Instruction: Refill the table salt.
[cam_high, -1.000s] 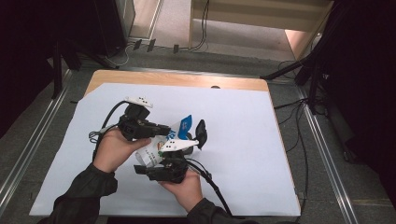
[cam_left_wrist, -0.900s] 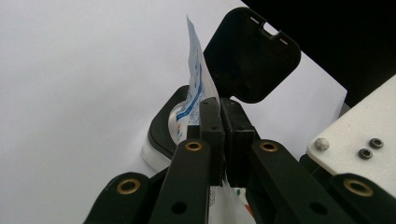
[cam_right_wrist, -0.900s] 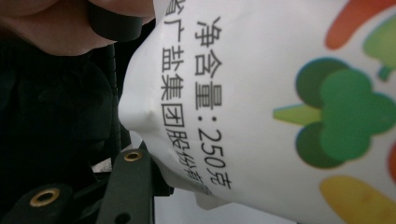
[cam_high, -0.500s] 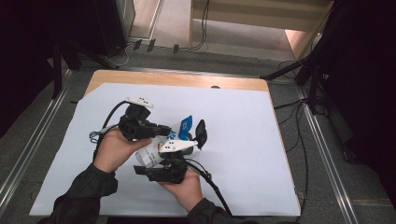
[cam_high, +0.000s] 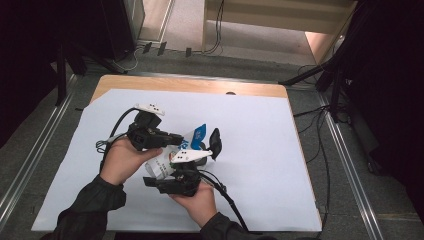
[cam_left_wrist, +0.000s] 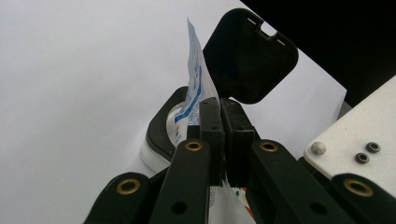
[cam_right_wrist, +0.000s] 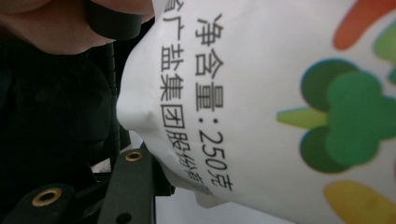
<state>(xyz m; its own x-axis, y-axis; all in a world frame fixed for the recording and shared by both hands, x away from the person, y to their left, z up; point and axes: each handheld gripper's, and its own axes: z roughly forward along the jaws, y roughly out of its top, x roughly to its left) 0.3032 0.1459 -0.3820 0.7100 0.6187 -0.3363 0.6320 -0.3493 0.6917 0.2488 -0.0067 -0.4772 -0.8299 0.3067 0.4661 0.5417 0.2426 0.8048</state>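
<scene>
Table (cam_high: 260, 150), white sheet over it. White salt container (cam_right_wrist: 261, 102) held just above the sheet, left of centre, near edge. Its black flip lid (cam_left_wrist: 250, 56) stands open. Right claw (cam_high: 172, 176) half-spread, clamped round the container body. Left claw (cam_left_wrist: 219, 135) pinched tight on the blue-and-white seal tab (cam_left_wrist: 196, 88) rising from the mouth. Risk: a hard tug could tear the tab short, or jerk the container loose and spill salt.
</scene>
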